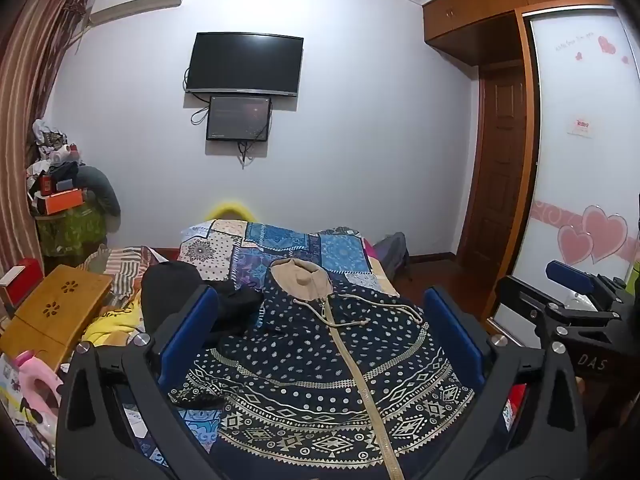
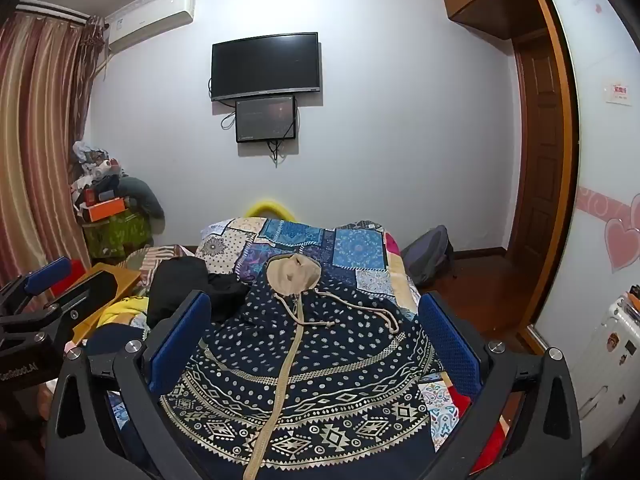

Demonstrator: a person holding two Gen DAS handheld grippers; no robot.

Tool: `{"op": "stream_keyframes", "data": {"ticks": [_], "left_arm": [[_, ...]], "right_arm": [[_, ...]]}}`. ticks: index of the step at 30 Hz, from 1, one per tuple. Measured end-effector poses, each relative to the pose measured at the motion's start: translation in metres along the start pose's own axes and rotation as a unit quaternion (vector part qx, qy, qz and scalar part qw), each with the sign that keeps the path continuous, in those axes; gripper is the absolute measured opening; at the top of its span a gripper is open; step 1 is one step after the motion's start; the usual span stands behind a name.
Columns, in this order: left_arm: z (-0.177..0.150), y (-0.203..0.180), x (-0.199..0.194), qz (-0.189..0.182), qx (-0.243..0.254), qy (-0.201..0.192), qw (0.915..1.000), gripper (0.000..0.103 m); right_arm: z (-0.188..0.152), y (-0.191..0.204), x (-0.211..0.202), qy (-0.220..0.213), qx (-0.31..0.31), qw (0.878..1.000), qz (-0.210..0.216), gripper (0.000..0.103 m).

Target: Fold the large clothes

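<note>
**Patterned hoodie spread on the bed, both grippers wide above it**

A navy hooded jacket (image 1: 320,360) with cream dots and bands of diamond pattern lies flat on the bed (image 1: 280,248), its front up. The tan-lined hood (image 1: 300,280) points toward the far wall, and the tan zipper (image 1: 352,360) runs down the middle toward the cameras. Two drawstrings (image 2: 360,316) trail loosely across the chest. The garment rests on a patchwork quilt of blue, purple and cream squares.

The left gripper (image 1: 320,332) hangs over the near part of the jacket with its jaws spread fully — nothing sits between the blue pads, and the fabric shows below them untouched. The right gripper (image 2: 316,340) is beside it, likewise spread wide and holding nothing; each one shows at the edge of the other's view.

Left of the jacket lies a heap of black clothing (image 1: 176,288), touching its sleeve side. Further left is a small wooden folding table (image 1: 56,312). On the far wall hang a dark television (image 1: 244,64) and a smaller screen (image 1: 239,118) just below it. A wardrobe with heart decals (image 1: 584,160) stands on the right.
</note>
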State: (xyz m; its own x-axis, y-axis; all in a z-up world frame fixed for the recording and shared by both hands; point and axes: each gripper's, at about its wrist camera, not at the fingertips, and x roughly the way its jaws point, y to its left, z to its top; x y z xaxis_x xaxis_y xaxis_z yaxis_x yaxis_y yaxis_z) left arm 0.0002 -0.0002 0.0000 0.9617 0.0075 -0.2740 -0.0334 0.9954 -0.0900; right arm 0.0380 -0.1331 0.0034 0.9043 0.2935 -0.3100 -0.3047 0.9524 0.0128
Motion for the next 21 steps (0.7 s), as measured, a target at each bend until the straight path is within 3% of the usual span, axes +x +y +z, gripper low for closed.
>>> {"op": "stream_keyframes", "data": {"ticks": [21], "left_arm": [[-0.0015, -0.0004, 0.0018, 0.000, 0.004, 0.005, 1.0000, 0.103]], "right_arm": [[-0.0024, -0.0011, -0.0014, 0.003, 0.004, 1.000, 0.003, 0.103]]}}
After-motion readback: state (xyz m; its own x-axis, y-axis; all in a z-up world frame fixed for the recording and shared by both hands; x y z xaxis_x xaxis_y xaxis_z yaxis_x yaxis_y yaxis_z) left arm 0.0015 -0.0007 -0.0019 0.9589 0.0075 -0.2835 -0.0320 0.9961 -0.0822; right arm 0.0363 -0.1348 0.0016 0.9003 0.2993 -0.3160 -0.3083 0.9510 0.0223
